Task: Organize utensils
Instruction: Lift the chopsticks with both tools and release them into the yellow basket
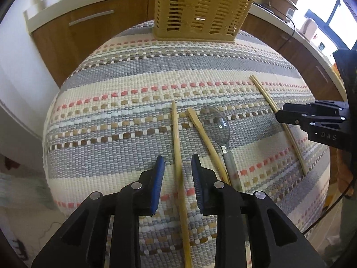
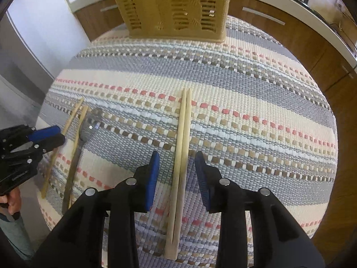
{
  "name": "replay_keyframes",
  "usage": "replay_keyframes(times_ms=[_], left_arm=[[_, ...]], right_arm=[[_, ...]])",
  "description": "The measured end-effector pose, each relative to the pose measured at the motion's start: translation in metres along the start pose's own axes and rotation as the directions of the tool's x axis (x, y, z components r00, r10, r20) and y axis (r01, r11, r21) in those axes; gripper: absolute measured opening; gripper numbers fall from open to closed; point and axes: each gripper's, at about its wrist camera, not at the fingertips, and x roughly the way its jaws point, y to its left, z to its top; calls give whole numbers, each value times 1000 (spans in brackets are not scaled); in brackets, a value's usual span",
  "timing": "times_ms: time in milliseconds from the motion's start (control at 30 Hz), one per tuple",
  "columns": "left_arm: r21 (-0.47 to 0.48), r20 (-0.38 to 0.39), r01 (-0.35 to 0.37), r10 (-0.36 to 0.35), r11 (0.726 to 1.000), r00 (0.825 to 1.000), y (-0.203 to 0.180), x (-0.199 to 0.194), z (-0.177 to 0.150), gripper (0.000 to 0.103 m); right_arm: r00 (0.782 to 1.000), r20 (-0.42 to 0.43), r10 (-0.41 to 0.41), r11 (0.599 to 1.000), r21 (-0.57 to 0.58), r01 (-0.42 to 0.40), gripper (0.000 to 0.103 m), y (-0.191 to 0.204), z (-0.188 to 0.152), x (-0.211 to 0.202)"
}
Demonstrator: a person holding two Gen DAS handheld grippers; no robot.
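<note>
A: On the left, the left gripper (image 1: pixel 178 169) stands a little open around one chopstick (image 1: pixel 178 167), not pressing it; a spoon (image 1: pixel 219 127) lies beside.

B: The right wrist view alone shows the right gripper (image 2: pixel 177 167) slightly open around a chopstick pair (image 2: pixel 181 156), gripping nothing; the basket (image 2: pixel 171 6) stands behind.

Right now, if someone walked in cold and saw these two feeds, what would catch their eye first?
Probably the tan slotted basket standing at the far edge of the striped woven mat. Next, each gripper straddling sticks without touching them: the left gripper around a single chopstick, the right gripper around a joined chopstick pair. A clear spoon lies beside the left one.
</note>
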Motion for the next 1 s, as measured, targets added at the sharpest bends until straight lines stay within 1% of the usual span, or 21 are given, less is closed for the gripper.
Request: replay_keyframes(times_ms=[67, 167, 200, 233, 267, 300, 367, 467, 533, 567, 633, 667, 700, 733, 767, 800, 867, 900, 933, 967, 1000], left_arm=[[25, -9, -19, 19, 1000, 1000, -5, 1, 0, 24], [80, -20, -66, 68, 995, 997, -15, 3, 0, 23], [97, -22, -85, 87, 992, 996, -18, 4, 1, 22], [110, -22, -102, 105, 989, 994, -20, 5, 1, 20], [119, -21, -113, 116, 986, 993, -21, 5, 1, 7], [120, -20, -112, 116, 986, 993, -21, 5, 2, 4], [100, -13, -67, 68, 993, 998, -19, 3, 3, 4], [58, 72, -19, 15, 998, 997, -15, -12, 6, 4], [31, 139, 16, -21, 999, 990, -11, -27, 10, 4], [19, 185, 30, -33, 999, 982, -8, -38, 14, 4], [4, 270, 45, -44, 999, 962, -8, -58, 23, 4], [-2, 327, 61, -57, 998, 943, -7, -72, 28, 4], [-2, 357, 68, -63, 998, 932, -8, -79, 33, 4], [1, 404, 82, -75, 997, 912, -9, -91, 38, 4], [3, 430, 90, -82, 996, 899, -9, -98, 42, 4], [5, 455, 97, -89, 995, 886, -11, -104, 48, 4], [23, 518, 113, -109, 993, 848, -15, -122, 61, 4], [29, 539, 114, -112, 993, 835, -16, -127, 66, 4], [34, 564, 115, -113, 993, 818, -17, -134, 73, 4], [42, 599, 119, -120, 992, 791, -22, -146, 77, 4], [46, 627, 124, -125, 991, 769, -25, -153, 81, 4]], right_arm=[[999, -34, -1, 1000, -17, 0, 30, 5, 1, 6], [997, -64, -51, 996, -76, 46, 25, 13, 3, 8], [996, -75, -49, 995, -85, 43, 16, 15, 4, 9], [995, -91, -34, 996, -91, 25, 11, 16, 6, 10], [995, -101, -26, 996, -90, 17, 11, 17, 7, 10], [994, -111, -18, 997, -83, 9, 10, 16, 9, 10], [994, -109, -8, 996, -85, -2, 10, 17, 12, 10], [997, -57, 48, 995, -80, -52, 10, 14, 14, -2], [996, 11, 94, 993, -74, -93, 10, 8, 14, -22], [994, 39, 102, 992, -76, -99, 10, 7, 15, -30], [985, 127, 115, 991, -87, -104, 10, 6, 18, -54], [980, 156, 122, 990, -90, -109, 10, 4, 19, -63], [971, 198, 133, 989, -93, -117, 10, 2, 22, -75], [961, 240, 140, 988, -93, -121, 10, 1, 24, -87], [953, 268, 143, 988, -95, -122, 10, -1, 24, -95], [939, 311, 146, 988, -98, -121, 10, -2, 25, -107], [907, 393, 153, 987, -107, -120, 10, -5, 29, -128], [894, 422, 153, 987, -109, -118, 10, -5, 30, -136], [873, 463, 156, 987, -111, -118, 10, -7, 34, -147], [857, 490, 159, 987, -111, -119, 10, -8, 35, -153], [830, 535, 156, 987, -107, -117, 10, -11, 40, -163]])
